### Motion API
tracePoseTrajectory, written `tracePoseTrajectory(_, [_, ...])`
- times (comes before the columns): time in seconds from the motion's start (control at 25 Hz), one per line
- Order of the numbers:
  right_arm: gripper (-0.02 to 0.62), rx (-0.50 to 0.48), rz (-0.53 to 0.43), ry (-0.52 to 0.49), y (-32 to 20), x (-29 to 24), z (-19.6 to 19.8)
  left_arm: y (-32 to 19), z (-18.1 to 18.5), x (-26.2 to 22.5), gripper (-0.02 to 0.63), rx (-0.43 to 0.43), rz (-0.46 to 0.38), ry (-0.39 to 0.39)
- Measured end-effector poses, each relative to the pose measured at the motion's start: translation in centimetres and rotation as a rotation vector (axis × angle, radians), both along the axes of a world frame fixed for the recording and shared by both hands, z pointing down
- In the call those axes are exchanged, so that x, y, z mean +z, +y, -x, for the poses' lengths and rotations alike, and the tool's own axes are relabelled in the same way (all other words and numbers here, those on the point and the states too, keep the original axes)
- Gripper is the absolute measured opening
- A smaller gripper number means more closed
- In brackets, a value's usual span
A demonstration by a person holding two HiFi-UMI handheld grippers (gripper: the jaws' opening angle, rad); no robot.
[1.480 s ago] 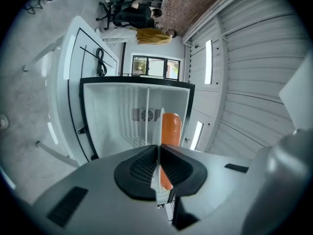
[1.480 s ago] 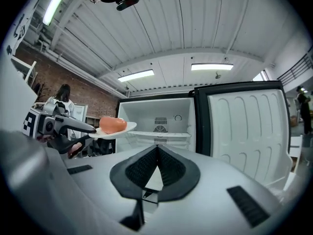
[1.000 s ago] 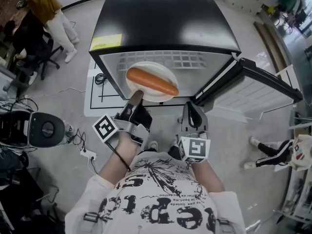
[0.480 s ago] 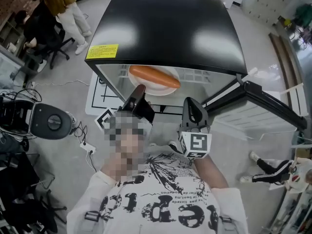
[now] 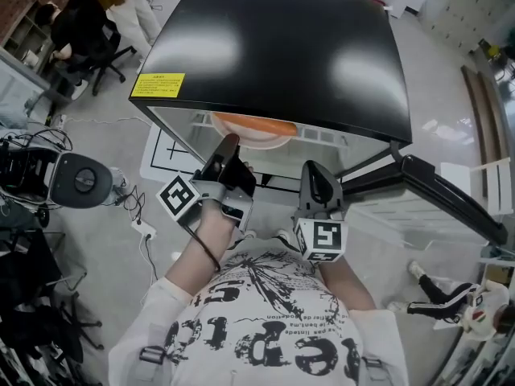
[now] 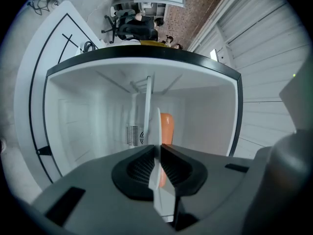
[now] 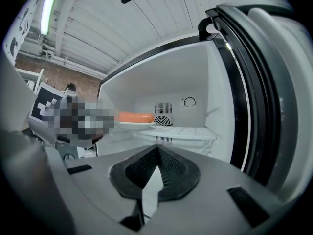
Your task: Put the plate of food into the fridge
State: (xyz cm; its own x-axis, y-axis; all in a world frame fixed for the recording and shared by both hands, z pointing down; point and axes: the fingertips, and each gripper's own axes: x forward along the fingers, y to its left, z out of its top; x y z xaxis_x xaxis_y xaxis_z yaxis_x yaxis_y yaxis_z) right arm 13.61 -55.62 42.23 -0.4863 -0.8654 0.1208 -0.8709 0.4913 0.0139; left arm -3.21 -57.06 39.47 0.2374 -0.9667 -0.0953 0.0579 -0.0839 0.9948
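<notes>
the left claw [image 5: 228, 145] pinches the rim of the plate [image 7: 133, 124], which sits just inside the fridge [image 5: 273, 47] over its shelf [image 7: 182, 131], the right claw [image 7: 155, 155] closed on nothing; held by one edge, the plate could sag and roll the sausage [image 7: 136, 116] off.

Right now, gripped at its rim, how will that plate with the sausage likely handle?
The plate looks rigid: it juts out flat though the left gripper pinches only one edge. The round sausage lies loose, so tilting would probably roll it.
</notes>
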Motion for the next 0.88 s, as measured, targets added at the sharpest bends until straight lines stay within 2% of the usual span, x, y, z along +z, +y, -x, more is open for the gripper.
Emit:
tracePoseTrajectory(0.2, [0.002, -0.016, 0.008, -0.003, 0.14, 0.88, -0.08, -0.26, -0.09, 0.3, 0.029, -0.02, -0.001, 0.006])
tracePoseTrajectory(0.32, [0.002, -0.028, 0.011, -0.001, 0.19, 0.96, 0.08, -0.64, -0.12, 0.22, 0.032, -0.033, 0.008, -0.021])
tracePoseTrajectory(0.4, [0.002, -0.036, 0.012, 0.001, 0.25, 0.98, 0.21, -0.76, 0.05, 0.06, 0.048, -0.062, 0.007, -0.016])
tracePoseTrajectory(0.48, [0.002, -0.043, 0.008, 0.006, 0.33, 0.92, 0.23, -0.65, 0.44, -0.33, 0.109, -0.096, -0.007, -0.023])
tracePoseTrajectory(0.6, [0.002, -0.047, 0.003, 0.012, 0.41, 0.87, 0.04, -0.42, 0.84, -0.7, 0.146, -0.117, -0.027, -0.03])
tracePoseTrajectory(0.88, [0.002, -0.043, 0.014, 0.007, 0.67, 0.96, 0.03, -0.34, 0.24, -0.36, 0.168, -0.094, -0.012, -0.043])
